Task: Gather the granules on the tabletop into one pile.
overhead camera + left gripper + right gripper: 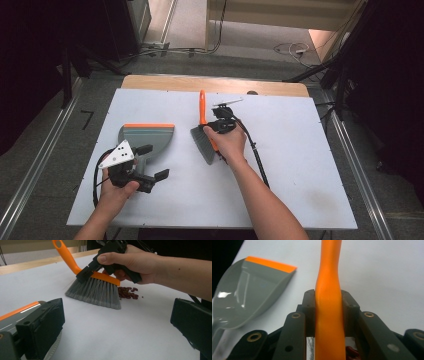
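My right gripper (220, 125) is shut on the orange handle of a hand brush (202, 107), as the right gripper view shows with the handle (329, 290) pinched between the jaws. The grey bristles (96, 293) rest on the white board, tilted. A small heap of dark red beans (128, 292) lies right behind the bristles. A grey dustpan (147, 137) with an orange lip lies flat to the left. My left gripper (154, 161) is at the dustpan's near end, open, jaws wide apart over bare board (117, 322); the dustpan (15, 315) sits behind its left jaw.
The white board (300, 150) covers a wooden table whose edge (165, 82) shows at the back. Metal rails (355, 155) run along both sides. Cables (295, 49) lie on the floor beyond the table.
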`<state>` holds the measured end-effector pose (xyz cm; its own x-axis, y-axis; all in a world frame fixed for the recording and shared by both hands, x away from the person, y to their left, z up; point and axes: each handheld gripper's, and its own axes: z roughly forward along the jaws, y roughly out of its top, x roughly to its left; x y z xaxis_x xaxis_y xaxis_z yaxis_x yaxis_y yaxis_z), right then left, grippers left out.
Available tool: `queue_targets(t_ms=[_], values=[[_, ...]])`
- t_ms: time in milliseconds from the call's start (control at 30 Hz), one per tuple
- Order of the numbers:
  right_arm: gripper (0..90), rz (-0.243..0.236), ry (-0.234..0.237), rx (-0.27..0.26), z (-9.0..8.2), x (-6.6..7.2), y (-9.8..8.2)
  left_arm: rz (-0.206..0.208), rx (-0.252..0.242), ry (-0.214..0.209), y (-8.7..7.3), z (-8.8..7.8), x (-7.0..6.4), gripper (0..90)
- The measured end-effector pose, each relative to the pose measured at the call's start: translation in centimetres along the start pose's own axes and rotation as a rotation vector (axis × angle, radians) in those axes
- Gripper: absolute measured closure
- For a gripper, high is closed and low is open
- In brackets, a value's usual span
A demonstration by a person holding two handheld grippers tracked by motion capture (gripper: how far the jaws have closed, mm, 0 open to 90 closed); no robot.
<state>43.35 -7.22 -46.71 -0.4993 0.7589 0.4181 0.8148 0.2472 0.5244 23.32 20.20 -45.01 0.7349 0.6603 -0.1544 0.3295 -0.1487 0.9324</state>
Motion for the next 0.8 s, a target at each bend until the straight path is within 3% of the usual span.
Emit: queue_targets(t_ms=[67, 300, 800], values=[[68.5, 0.036, -0.032, -0.012, -0.4, -0.5, -0.2, 0.003, 0.006, 0.000, 0.0, 0.1, 0.0, 0.0], [68.0, 0.105, -0.058, -0.030, -1.6, -2.2, -1.2, 0.006, 0.014, 0.000, -0.1, 0.3, -0.1, 0.0], [67.6, 0.153, -0.117, -0.054, -4.6, -5.1, -3.1, 0.005, 0.019, -0.001, -0.1, 0.6, -0.2, 0.0]])
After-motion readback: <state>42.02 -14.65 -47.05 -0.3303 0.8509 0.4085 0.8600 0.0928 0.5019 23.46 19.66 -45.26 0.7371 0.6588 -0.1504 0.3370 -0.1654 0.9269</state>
